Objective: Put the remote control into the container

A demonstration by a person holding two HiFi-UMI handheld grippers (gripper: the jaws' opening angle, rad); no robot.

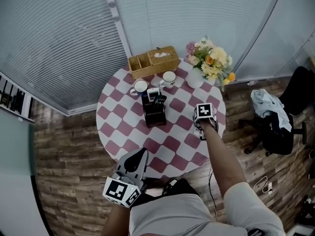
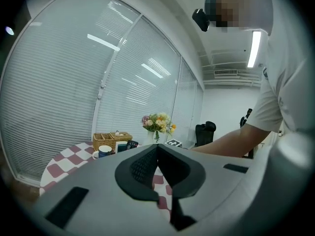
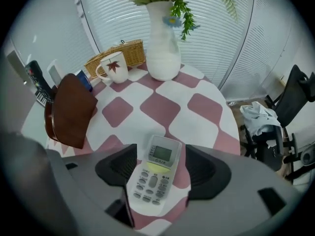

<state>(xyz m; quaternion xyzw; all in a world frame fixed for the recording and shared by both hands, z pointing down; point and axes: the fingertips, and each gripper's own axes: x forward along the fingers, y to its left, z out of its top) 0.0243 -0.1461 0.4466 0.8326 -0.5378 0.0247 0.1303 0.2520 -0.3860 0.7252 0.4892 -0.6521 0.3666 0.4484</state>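
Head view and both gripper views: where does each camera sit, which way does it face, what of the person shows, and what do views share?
Head view: on the head, facing steeply down at the table; shows right arm, left gripper, right gripper.
Left gripper view: on the left gripper, facing level toward the blinds; shows shut jaws, right arm.
Right gripper view: on the right gripper, facing down at the remote control between open jaws.
Shared: wicker basket in all three.
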